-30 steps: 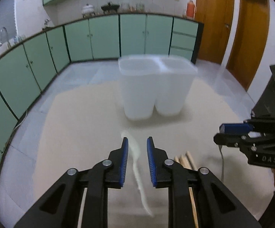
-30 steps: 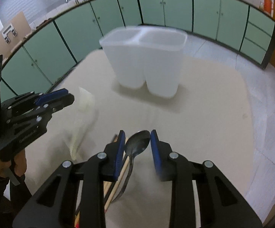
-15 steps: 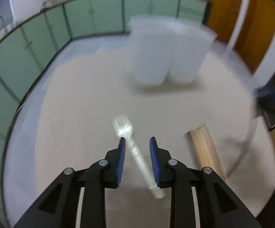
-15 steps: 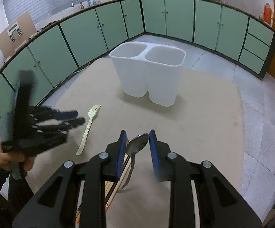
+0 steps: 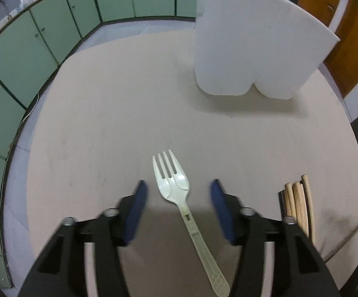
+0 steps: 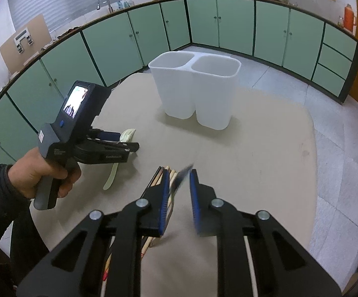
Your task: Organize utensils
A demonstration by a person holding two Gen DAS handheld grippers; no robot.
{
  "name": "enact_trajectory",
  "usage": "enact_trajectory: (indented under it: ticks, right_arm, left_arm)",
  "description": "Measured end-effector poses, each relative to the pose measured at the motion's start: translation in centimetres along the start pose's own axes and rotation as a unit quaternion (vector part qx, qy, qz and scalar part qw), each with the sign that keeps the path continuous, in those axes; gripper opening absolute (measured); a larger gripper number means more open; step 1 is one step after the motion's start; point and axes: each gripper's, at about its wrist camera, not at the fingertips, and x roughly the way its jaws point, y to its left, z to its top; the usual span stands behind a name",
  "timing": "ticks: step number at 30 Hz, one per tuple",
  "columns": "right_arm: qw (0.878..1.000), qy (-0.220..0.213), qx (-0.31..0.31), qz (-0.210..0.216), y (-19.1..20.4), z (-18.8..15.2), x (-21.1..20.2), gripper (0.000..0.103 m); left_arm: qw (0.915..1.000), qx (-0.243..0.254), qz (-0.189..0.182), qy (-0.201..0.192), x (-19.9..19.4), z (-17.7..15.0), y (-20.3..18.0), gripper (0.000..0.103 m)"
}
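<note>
A pale plastic fork [image 5: 179, 198] lies flat on the beige table, tines pointing away. My left gripper [image 5: 177, 193] is open and low over it, one blue pad on each side of the fork's neck. The fork also shows in the right wrist view [image 6: 127, 135], partly hidden by the left gripper [image 6: 119, 139]. My right gripper [image 6: 177, 180] is slightly open over a metal spoon [image 6: 179, 180], blurred between its pads, beside a bundle of wooden chopsticks [image 6: 165, 173]. A white two-compartment holder [image 6: 196, 86] stands upright at the far side of the table.
The chopsticks [image 5: 298, 205] lie to the right of the fork. The holder [image 5: 253, 49] stands ahead and to the right of the left gripper. The table [image 6: 265, 148] ends at a tiled floor on the right. Green cabinets [image 6: 129, 42] line the room.
My left gripper has dropped toward the table and opened wide around the fork. My right gripper has tipped down toward the spoon and chopsticks, its jaws staying a little apart.
</note>
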Motion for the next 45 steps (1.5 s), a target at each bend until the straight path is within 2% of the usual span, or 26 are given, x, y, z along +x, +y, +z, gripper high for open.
enact_trajectory:
  ticks: [1,3,7,9,13,14,17,19,22,29,32,35,40,45]
  right_arm:
    - [1.000,0.001,-0.001,0.000,0.0,0.0,0.1,0.010]
    - [1.000,0.003,-0.005,-0.001,0.2,-0.1,0.2,0.001]
    - [1.000,0.012,0.004,0.002,-0.2,-0.2,0.8,0.001]
    - [0.999,0.030,0.027,0.011,-1.3,0.1,2.1,0.004]
    - [0.995,0.075,0.069,0.022,-2.9,0.3,5.6,0.004]
    - [0.994,0.082,0.071,0.019,-2.9,0.3,6.5,0.006]
    - [0.990,0.101,0.098,0.013,-3.5,0.2,8.5,0.024]
    - [0.986,0.109,0.124,0.024,-4.1,0.1,9.4,0.027]
    - [0.977,0.136,0.163,0.035,-4.9,-0.3,10.7,0.041]
    - [0.977,0.179,0.115,-0.030,-2.5,0.3,12.3,0.042]
    - [0.977,0.184,0.098,-0.043,-1.7,0.6,12.7,0.039]
    - [0.976,0.189,0.096,-0.046,-1.6,0.6,12.7,0.027]
    - [0.979,0.178,0.097,-0.038,-1.6,0.3,11.9,0.025]
    - [0.983,0.156,0.090,-0.032,-1.6,0.4,9.5,0.006]
  left_arm:
    - [1.0000,0.003,-0.002,-0.005,-0.2,-0.1,0.1,0.024]
    - [0.9999,0.002,-0.004,-0.015,-0.5,-0.2,0.0,0.023]
    - [0.9985,0.000,-0.014,-0.053,-1.9,-0.9,0.2,0.023]
    - [0.9972,-0.001,-0.018,-0.072,-2.9,-1.2,0.2,0.023]
    - [0.9941,0.006,-0.020,-0.107,-4.8,-2.1,0.1,0.023]
    - [0.9931,0.005,-0.022,-0.115,-5.2,-2.0,0.1,0.023]
    - [0.9901,0.005,-0.022,-0.138,-6.2,-2.3,0.5,0.023]
    - [0.9885,0.008,-0.024,-0.149,-6.8,-2.7,0.4,0.023]
    - [0.9851,0.019,-0.015,-0.170,-7.8,-2.4,0.2,0.023]
    - [0.9811,0.039,-0.017,-0.189,-8.7,-1.4,-0.6,0.023]
    - [0.9810,0.039,-0.019,-0.189,-8.6,-1.3,-0.8,0.023]
    - [0.9812,0.036,-0.021,-0.188,-8.8,-1.4,-0.7,0.023]
    - [0.9808,0.037,-0.022,-0.190,-9.3,-1.6,-0.3,0.023]
    - [0.9796,0.037,-0.023,-0.196,-10.1,-1.6,-0.2,0.023]
